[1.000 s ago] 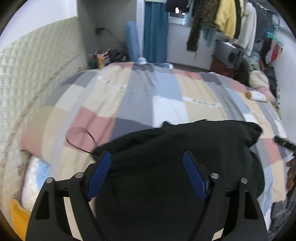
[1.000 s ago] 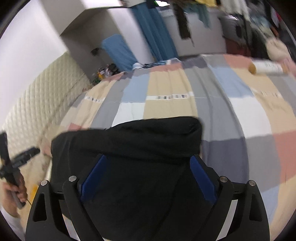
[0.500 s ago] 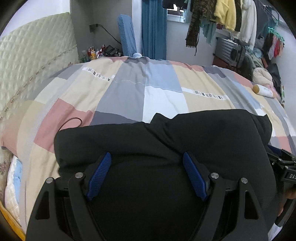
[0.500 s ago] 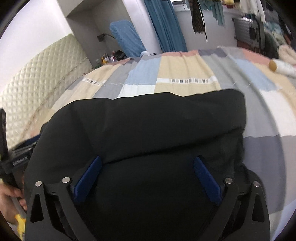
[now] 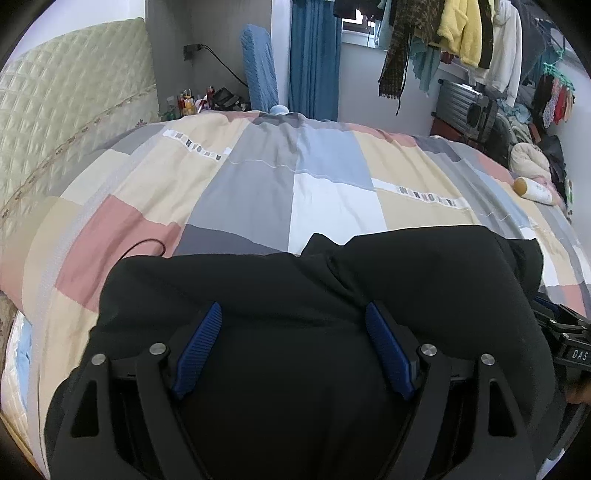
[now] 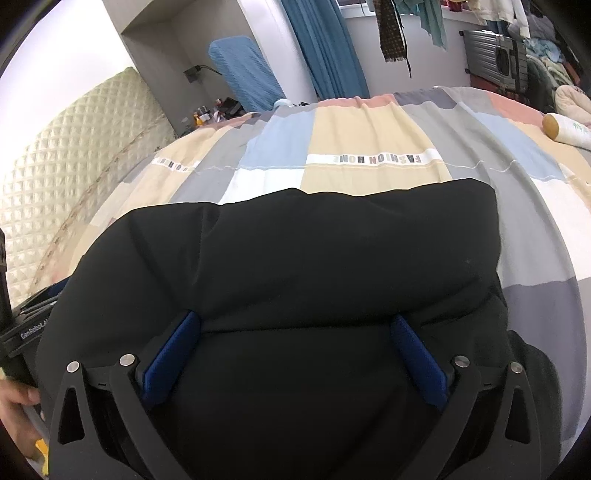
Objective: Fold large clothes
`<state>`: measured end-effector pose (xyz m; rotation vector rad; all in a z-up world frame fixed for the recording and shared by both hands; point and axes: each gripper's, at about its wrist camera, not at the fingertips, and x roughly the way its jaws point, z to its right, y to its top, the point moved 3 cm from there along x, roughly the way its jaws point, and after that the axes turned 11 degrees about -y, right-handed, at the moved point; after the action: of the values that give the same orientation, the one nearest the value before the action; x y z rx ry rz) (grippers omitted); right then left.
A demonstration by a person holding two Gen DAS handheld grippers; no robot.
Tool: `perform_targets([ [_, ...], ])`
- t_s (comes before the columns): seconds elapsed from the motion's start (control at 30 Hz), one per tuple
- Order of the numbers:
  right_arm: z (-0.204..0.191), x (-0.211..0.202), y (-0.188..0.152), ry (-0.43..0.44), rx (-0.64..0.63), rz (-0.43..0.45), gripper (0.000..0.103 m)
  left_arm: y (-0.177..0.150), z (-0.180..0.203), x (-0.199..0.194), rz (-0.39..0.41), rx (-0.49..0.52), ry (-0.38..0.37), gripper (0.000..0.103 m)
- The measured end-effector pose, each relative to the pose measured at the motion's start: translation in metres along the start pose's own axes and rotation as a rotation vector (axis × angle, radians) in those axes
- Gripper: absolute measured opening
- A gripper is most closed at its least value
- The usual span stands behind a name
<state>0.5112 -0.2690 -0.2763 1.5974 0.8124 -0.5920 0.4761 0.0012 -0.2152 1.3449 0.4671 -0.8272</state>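
One black garment (image 5: 303, 295) fills the lower half of both wrist views, lying on the bed in a thick, already doubled-over bundle, its long side running left to right across your body and its far edge ending about halfway up the patchwork quilt (image 5: 332, 199). Your left gripper (image 5: 293, 347) sits over the left part of the bundle with its blue pads spread wide and nothing pinched; the cloth lies under and between the fingers, loose. Your right gripper (image 6: 295, 354) sits over the right part, jaws standing wide and pressing on nothing, the fabric simply resting between the pads. Both hands are about equally close to the near edge, so neither has an advantage; the garment lies straight ahead of and below each tool, and any coming fold would probably have to run along that left-to-right axis or turn one end over the other. Beyond the bundle the quilt is bare except for a thin dark cord (image 5: 144, 247) at the left and a pale bottle (image 6: 565, 131) far off to the right. Farther still are a quilted headboard (image 5: 74, 122), blue curtains (image 5: 314, 55) and a rail of hanging clothes (image 5: 461, 33).
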Motion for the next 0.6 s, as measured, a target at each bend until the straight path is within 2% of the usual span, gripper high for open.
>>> perform_targets([
  [0.2, 0.015, -0.057, -0.013, 0.011, 0.01, 0.095, 0.103, -0.025, -0.011, -0.062, 0.087, -0.064, -0.079, 0.081],
  [0.37, 0.039, -0.105, -0.025, 0.008, 0.024, 0.157, 0.103, -0.065, -0.038, -0.125, 0.17, -0.093, -0.053, 0.085],
  [0.5, 0.061, -0.122, -0.04, -0.006, 0.018, 0.157, 0.103, -0.09, -0.068, -0.143, 0.12, -0.175, -0.022, 0.085],
  [0.6, 0.083, -0.126, -0.048, -0.019, 0.073, 0.156, 0.103, -0.102, -0.086, -0.151, 0.095, -0.222, -0.007, 0.086],
])
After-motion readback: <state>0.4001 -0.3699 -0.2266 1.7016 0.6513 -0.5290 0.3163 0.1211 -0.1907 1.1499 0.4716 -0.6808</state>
